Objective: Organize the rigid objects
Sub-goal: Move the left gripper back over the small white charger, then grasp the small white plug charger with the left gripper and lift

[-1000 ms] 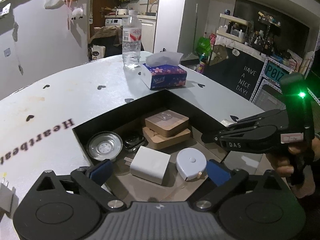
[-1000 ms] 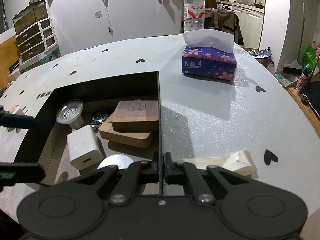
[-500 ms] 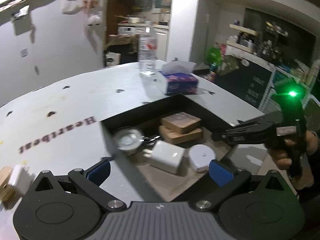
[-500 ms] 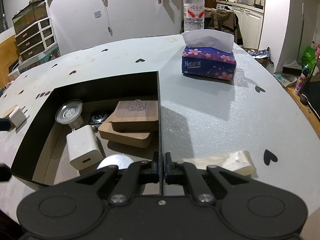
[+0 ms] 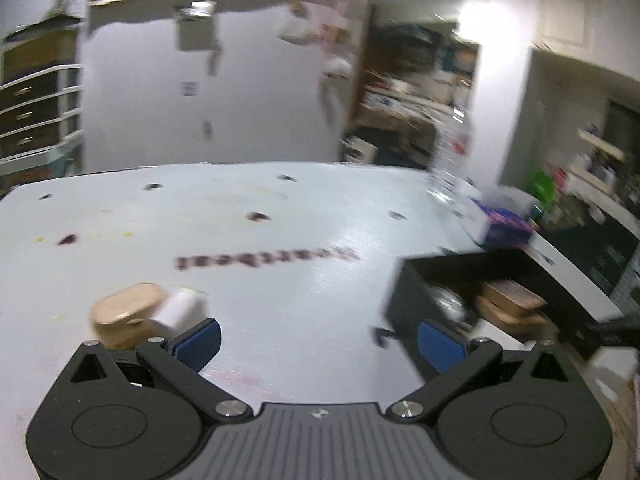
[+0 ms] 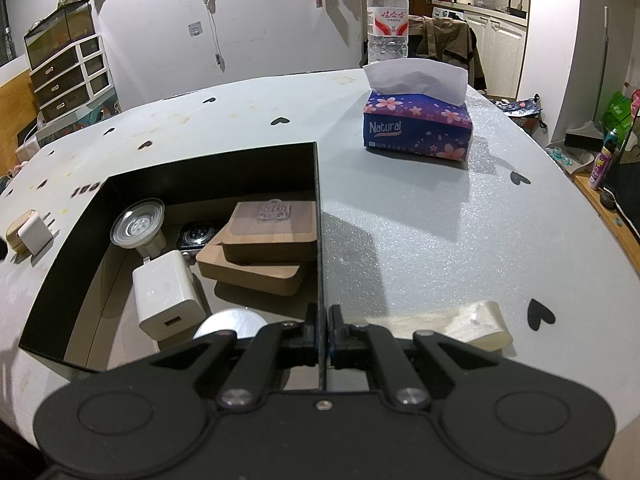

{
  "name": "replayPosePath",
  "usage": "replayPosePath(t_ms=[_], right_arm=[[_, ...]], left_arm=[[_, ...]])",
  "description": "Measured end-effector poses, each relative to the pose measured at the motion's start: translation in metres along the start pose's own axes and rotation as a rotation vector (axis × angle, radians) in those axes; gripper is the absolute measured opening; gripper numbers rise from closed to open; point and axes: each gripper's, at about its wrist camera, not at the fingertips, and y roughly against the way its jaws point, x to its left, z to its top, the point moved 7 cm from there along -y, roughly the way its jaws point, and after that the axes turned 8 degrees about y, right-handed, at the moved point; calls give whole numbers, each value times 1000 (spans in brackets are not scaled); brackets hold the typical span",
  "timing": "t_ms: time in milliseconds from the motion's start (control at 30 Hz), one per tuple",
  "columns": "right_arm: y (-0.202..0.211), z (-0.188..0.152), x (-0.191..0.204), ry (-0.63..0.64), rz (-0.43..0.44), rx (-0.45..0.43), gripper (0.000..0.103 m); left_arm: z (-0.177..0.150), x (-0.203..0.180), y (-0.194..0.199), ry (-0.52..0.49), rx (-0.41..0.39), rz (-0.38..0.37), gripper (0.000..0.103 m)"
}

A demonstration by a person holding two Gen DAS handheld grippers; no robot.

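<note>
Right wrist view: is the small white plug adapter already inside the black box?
No, the small white plug adapter lies on the table, outside the left wall of the black box.

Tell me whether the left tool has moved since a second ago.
Yes. The left tool swung left: the black box went from centre view to its right.

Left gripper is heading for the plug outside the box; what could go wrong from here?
The white plug leans on a tan block, so the open left gripper may nudge or grab both. The right gripper, shut on the black box wall, may drag the box if it moves.
</note>
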Motion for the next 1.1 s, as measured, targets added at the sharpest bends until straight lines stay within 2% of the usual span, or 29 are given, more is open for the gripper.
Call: replayPosePath(t_ms=[67, 167, 333, 467, 633, 733, 867, 967, 1100], right_arm=[[0, 0, 0, 0, 0, 0, 5], [0, 0, 0, 0, 0, 0, 5], [0, 0, 0, 0, 0, 0, 5], [0, 0, 0, 0, 0, 0, 5], [0, 0, 0, 0, 1, -1, 5], [0, 0, 0, -1, 1, 0, 5], [-2, 0, 0, -5, 1, 1, 5], [-3, -1, 1, -7, 0, 3, 5], [-3, -1, 1, -7, 0, 3, 5]], left_arm=[[3, 17, -5, 34, -38, 32, 101], [6, 41, -13, 61, -102, 104, 89], [5, 68, -35, 85, -85, 166, 70], [5, 80, -49, 107, -65, 194, 60], [-1, 84, -57, 81, -62, 232, 37], [-4, 77, -55, 38, -59, 226, 30], [-16, 55, -51, -108, -59, 232, 28], [-26, 36, -45, -169, -48, 184, 28], [-41, 10, -36, -171, -12, 76, 28]])
